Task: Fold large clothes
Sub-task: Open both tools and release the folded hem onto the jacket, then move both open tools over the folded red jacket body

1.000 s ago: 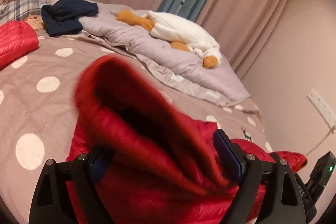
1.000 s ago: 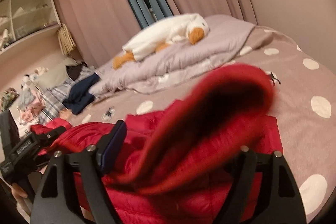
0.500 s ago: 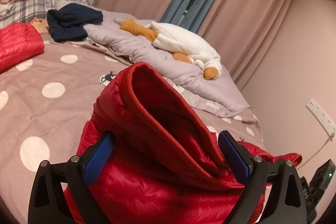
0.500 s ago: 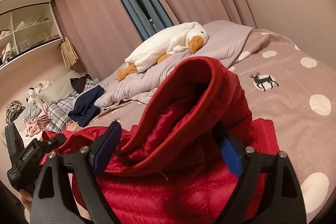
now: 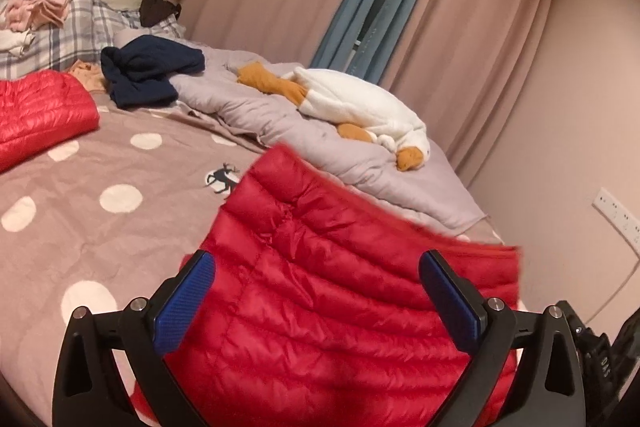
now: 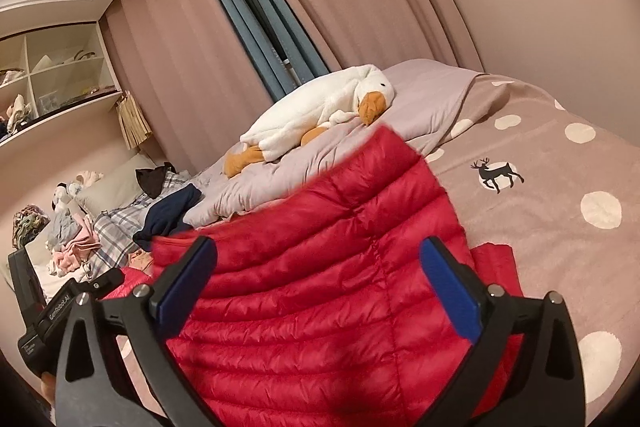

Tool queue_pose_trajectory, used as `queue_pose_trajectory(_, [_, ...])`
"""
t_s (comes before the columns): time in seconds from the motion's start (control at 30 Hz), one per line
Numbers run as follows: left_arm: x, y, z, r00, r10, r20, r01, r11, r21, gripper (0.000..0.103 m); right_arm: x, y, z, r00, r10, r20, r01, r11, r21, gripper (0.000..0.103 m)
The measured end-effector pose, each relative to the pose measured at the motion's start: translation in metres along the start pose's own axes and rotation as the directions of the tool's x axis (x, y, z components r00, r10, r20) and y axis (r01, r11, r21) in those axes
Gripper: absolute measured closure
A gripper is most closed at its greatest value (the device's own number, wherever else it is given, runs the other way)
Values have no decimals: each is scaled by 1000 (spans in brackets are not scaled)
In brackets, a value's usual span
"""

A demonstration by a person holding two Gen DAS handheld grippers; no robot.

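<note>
Lettering "GenRobot.AI" (image 6: 60,309) marks left tongs (image 6: 70,301).

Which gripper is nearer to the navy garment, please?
Left. The left gripper is beside the red jacket toward the navy garment; the right gripper is on the opposite side, farther off.

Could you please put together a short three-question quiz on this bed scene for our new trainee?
1. True or false: the left tool is clamped shut on the red down jacket.
2. What lies on the grey duvet: (a) a folded towel, (b) a white plush goose, (c) a laptop?
3. Fill in: the bedspread shows white dots and a black ____.

Key: 1 false, its fingers stand wide apart with the jacket between them. 2 b. 3 deer.
</note>
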State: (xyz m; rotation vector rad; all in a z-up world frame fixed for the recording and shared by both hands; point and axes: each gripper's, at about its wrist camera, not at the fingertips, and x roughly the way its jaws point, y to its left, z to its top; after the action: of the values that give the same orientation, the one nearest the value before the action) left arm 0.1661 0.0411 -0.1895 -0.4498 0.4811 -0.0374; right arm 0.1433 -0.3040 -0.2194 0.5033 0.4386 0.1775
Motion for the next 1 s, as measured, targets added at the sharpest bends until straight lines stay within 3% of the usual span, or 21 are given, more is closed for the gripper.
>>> queue_pose_trajectory(0.4, [7,-2,-2,1000,6,-12,-6,1000,20,2,2,-3,-1,999,-38,-13,38,999,5,1])
queue_pose_trajectory(0.57, [16,-5,1,998,-46,-34,47,998,32,2,7,0,-1,997,-72,-27,72,997,-25,1])
queue_pose_trajectory(0.8, [61,-9,-8,995,50,-86,-37,989,146,2,42,7,0,987,-144,-73,133,982,-132,1])
queue_pose_trajectory(0.9, [87,-5,-14,990,80,-120,-56,980,191,2,69,5,-2,977,-179,-118,157,972,-174,1])
queue_pose_trajectory(1.0, [104,9,-21,982,131,-138,-106,979,172,2,98,-7,-11,956,-226,-190,190,963,-189,1])
